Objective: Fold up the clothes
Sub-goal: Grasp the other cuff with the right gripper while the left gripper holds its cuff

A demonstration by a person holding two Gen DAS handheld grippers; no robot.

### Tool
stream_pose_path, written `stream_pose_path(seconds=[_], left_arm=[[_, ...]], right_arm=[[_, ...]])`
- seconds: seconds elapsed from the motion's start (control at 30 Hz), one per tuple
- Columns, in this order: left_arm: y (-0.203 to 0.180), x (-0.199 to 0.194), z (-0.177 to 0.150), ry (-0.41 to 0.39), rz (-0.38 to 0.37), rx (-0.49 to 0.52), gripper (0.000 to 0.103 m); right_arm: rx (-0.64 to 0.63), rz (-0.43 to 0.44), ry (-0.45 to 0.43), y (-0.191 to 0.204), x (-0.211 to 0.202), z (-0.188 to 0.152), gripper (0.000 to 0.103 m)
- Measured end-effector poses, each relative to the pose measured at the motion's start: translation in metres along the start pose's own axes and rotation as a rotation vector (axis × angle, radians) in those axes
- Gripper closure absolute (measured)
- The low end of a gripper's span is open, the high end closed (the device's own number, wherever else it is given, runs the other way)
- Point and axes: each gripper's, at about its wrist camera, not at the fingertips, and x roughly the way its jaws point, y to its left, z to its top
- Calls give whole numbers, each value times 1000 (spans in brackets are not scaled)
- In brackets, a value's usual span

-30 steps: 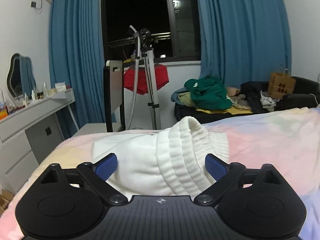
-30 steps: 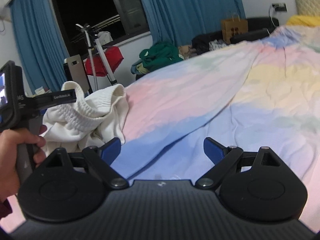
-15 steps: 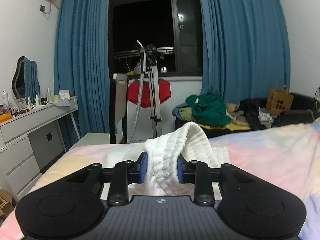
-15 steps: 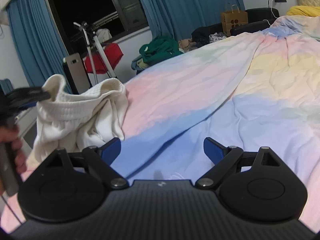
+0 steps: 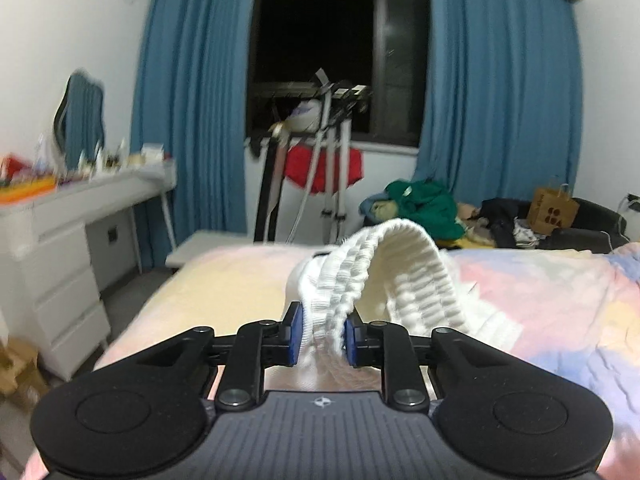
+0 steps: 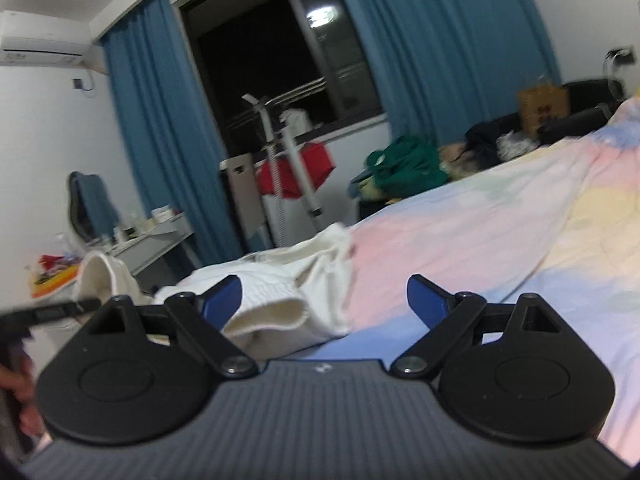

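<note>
Left gripper (image 5: pixel 322 338) closing, clamped on the white garment's (image 5: pixel 384 276) ribbed waistband; right gripper (image 6: pixel 324 300) spread apart above the bed (image 6: pixel 500 240)

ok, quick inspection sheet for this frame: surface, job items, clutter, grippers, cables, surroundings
Surface: bed with pastel sheet, wrinkled.
Job's things: white garment bunched near the bed's edge; its ribbed waistband is lifted in an arch.
Clutter: green clothes pile, dark clothes and a paper bag beyond the bed.
Grippers: left gripper jaws closing, pads pressing on the waistband; right gripper jaws wide open, nothing between them, the garment beyond its left finger.
Cables: one hangs at a wall socket; nothing seen on the bed.
Surroundings: blue curtains, dark window, drying rack with red cloth, white dresser with small items, blurred.
</note>
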Motion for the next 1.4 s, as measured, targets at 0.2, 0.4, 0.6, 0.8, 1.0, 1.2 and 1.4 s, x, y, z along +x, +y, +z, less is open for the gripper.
stream_pose_path(seconds=[0.2,0.4,0.6,0.8,1.0,1.2,1.4], left_arm=[[39,3,-15,60,18,-107,78],[60,4,-29,105,29,-154,72],[53,26,-35,147,50,-188,69],[60,33,-32,127,106,-243,69],[74,28,-25,106,150,-316,69],[74,29,-24,115,150,-331,69],[79,29,-23,80,162,-377,72]], right_arm=[[117,26,291,-2,79,1,29],[74,38,363,6,156,-9,33],[92,116,360,-7,173,-31,41],[86,84,437,3,166,-33,41],[65,56,418,5,174,-44,44],[186,215,342,-1,188,-44,70],[83,194,272,34,202,-13,92]])
